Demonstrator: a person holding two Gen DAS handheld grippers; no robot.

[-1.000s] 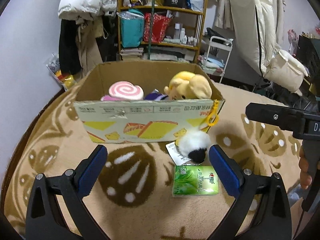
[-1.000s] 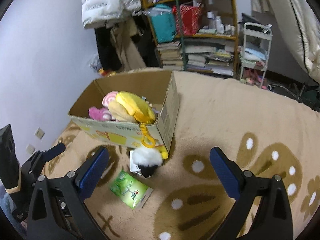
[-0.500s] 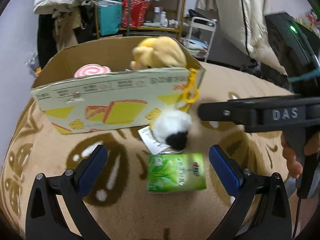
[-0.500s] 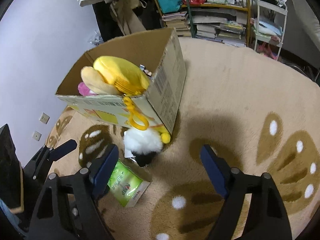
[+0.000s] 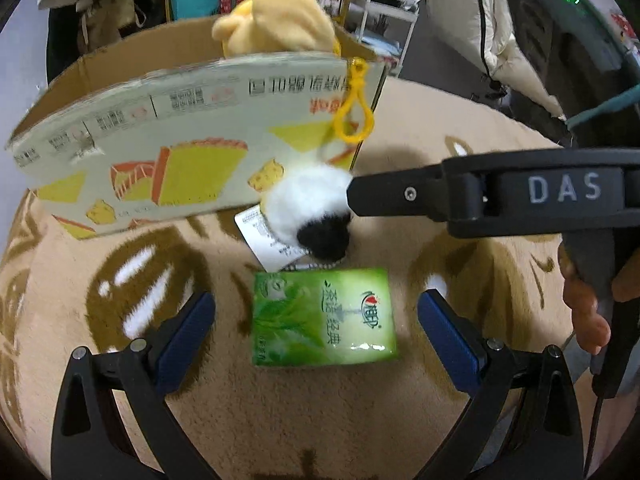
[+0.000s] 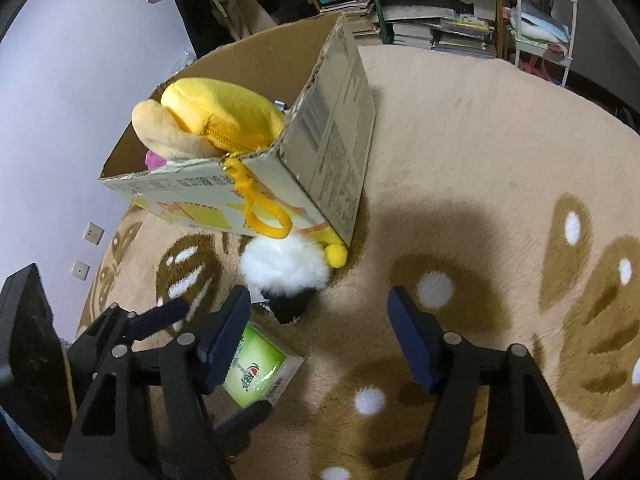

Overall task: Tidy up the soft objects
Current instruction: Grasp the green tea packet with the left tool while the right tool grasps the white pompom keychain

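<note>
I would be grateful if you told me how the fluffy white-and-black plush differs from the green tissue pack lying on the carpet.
The round white-and-black plush is fuzzy, while the flat rectangular green tissue pack is glossy and printed. The plush lies right at the corner of the cardboard box, by the yellow clip hanging there; the pack lies apart from the box, nearer, between the open left gripper's fingers. Both rest on the tan carpet, outside the box.

Green tissue pack [image 5: 324, 316] flat beside white-black pompom [image 5: 308, 208]
</note>
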